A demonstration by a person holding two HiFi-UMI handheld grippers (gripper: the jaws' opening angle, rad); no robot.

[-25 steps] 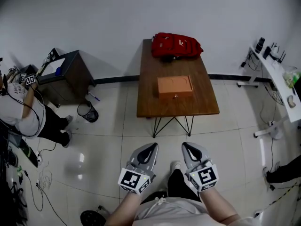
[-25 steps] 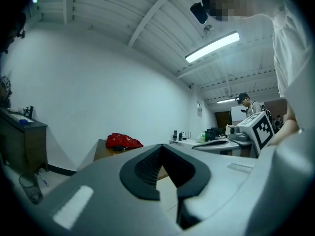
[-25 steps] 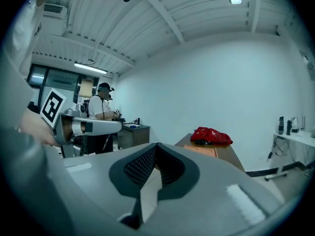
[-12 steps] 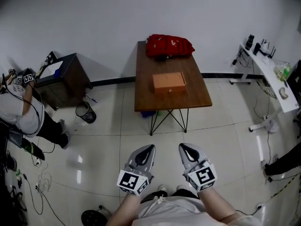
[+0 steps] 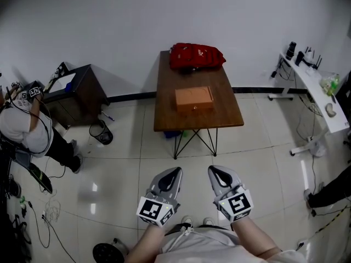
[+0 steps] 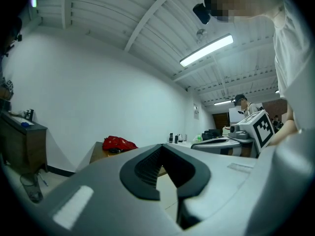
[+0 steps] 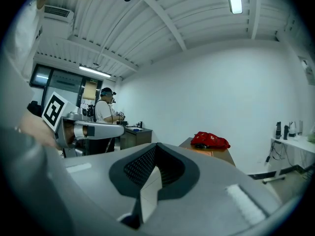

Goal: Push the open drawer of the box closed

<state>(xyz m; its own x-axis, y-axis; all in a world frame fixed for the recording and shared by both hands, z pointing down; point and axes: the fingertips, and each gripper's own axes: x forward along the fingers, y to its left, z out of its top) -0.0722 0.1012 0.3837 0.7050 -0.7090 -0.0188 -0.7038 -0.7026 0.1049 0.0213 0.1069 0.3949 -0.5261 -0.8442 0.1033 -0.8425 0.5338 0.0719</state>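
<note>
Distance is your first problem: the box (image 5: 194, 96) lies on the worktop (image 5: 164, 119), just before the red bag (image 5: 196, 56), well apart from you. The left gripper (image 5: 174, 172) and right gripper (image 5: 215, 171) hang near your body, fingers together, empty. Walk close, lay closed fingers flat on the drawer front (image 5: 194, 108) and push straight and slowly, so the box does not slide.

The box (image 5: 193, 98) is orange, the table (image 5: 167, 118) dark brown, the bag (image 5: 196, 56) red
</note>
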